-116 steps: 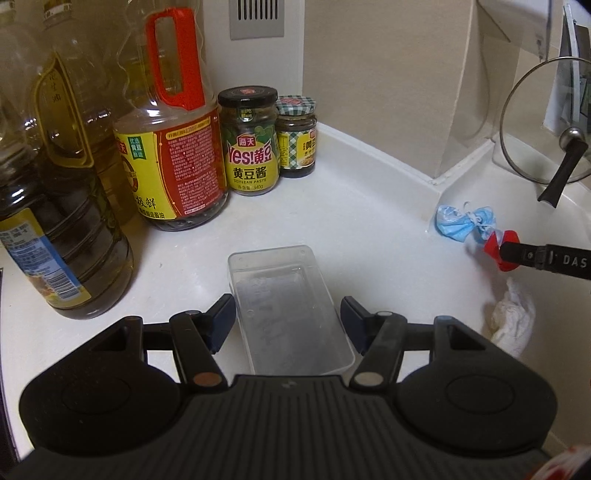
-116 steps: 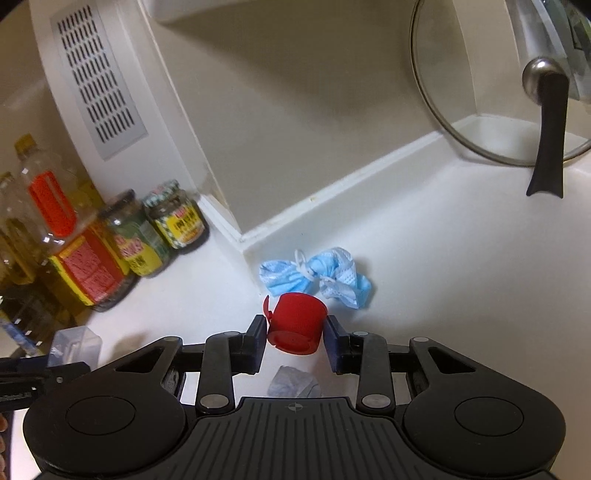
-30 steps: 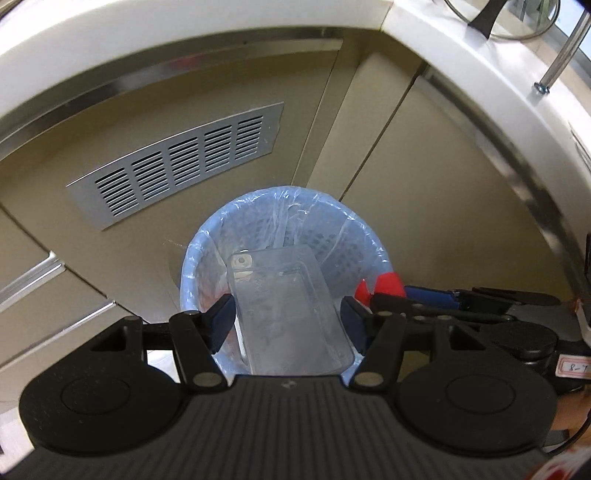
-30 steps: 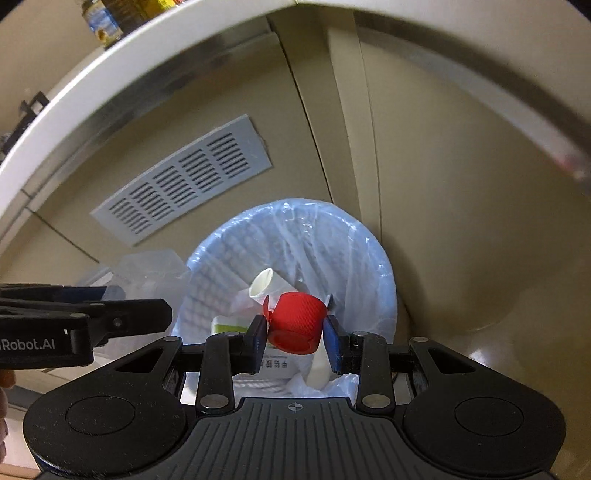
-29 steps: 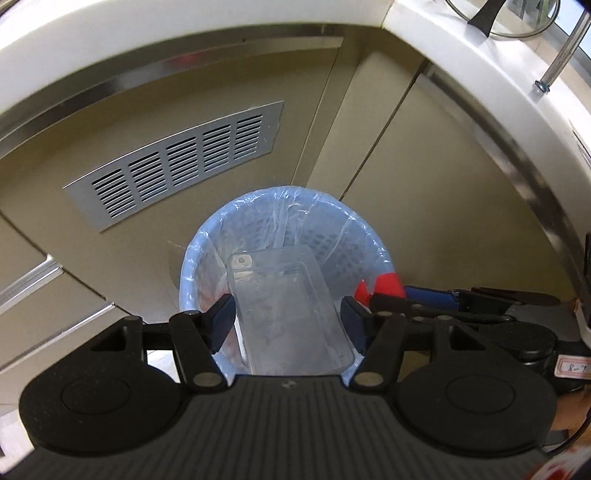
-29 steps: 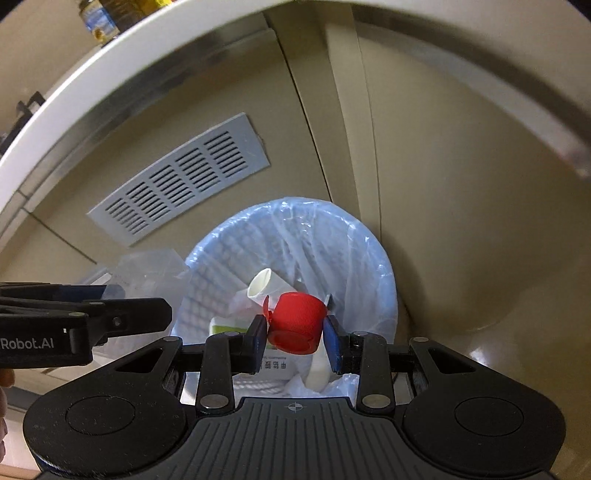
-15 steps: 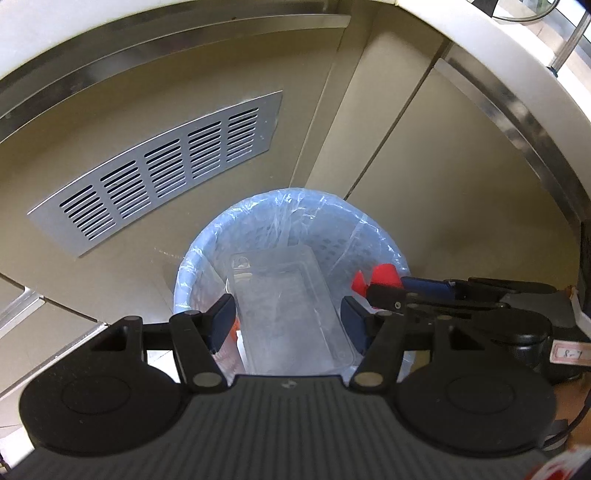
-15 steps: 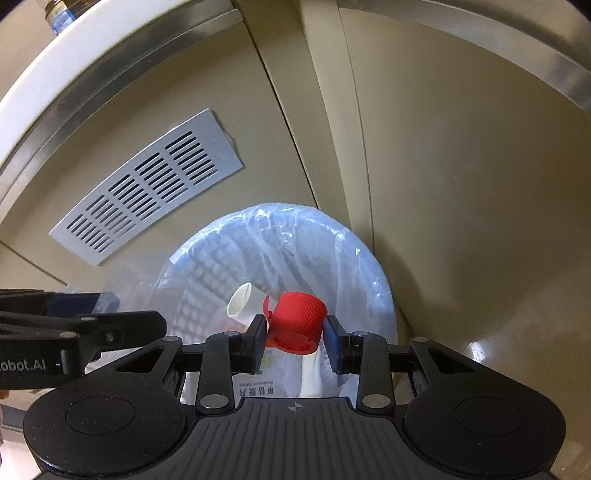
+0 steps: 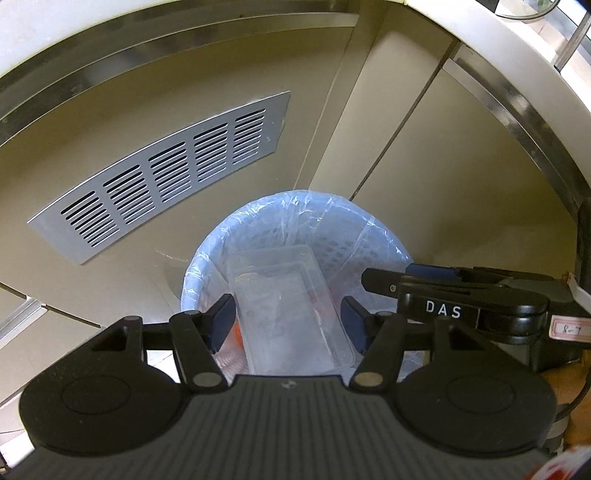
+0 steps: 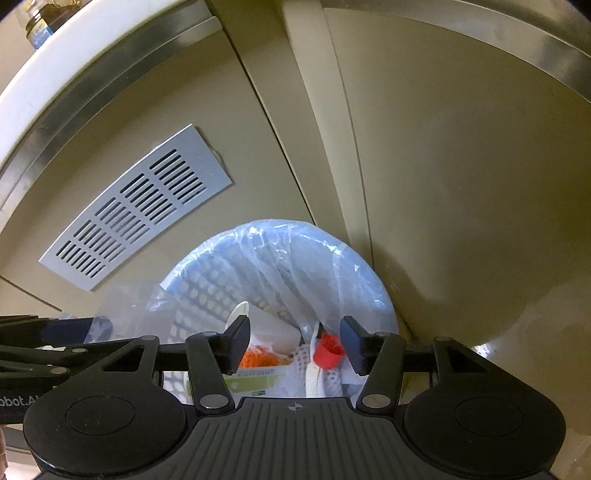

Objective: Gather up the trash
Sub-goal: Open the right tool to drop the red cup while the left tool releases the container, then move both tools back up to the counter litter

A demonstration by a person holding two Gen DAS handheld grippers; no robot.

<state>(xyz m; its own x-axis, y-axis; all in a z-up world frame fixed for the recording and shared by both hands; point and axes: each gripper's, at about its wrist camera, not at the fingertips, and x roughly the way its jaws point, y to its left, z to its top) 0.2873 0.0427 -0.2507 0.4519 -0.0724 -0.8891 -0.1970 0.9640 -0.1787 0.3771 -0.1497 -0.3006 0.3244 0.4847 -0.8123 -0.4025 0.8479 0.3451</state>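
Hovering over bin point(image 9: 207, 254): container point(image 9: 291, 310) gripped; right fingers point(image 10: 351, 341) parting, cap point(image 10: 327, 352) loose.

Bin position: I have the waste bin point(image 9: 207, 258) on the floor in the cabinet corner, below both grippers.
Vent: vent grille point(image 9: 162, 177) on the cabinet face, up and left of the bin.
Left gripper point(image 9: 288, 317): over the bin mouth, plastic container point(image 9: 291, 310) between its fingers, reaching out over the bin.
Right gripper point(image 10: 294, 341): over the bin's right part, jaws just been opening, nothing between the pads.
Bottle cap point(image 10: 328, 352): inside the bin, on the trash, near the right finger, apart from it.
Gripper relation: right gripper sits right of the container in the left wrist view.
Countertop point(image 10: 22, 77): above the cabinets, a jar point(image 10: 37, 22) on it.
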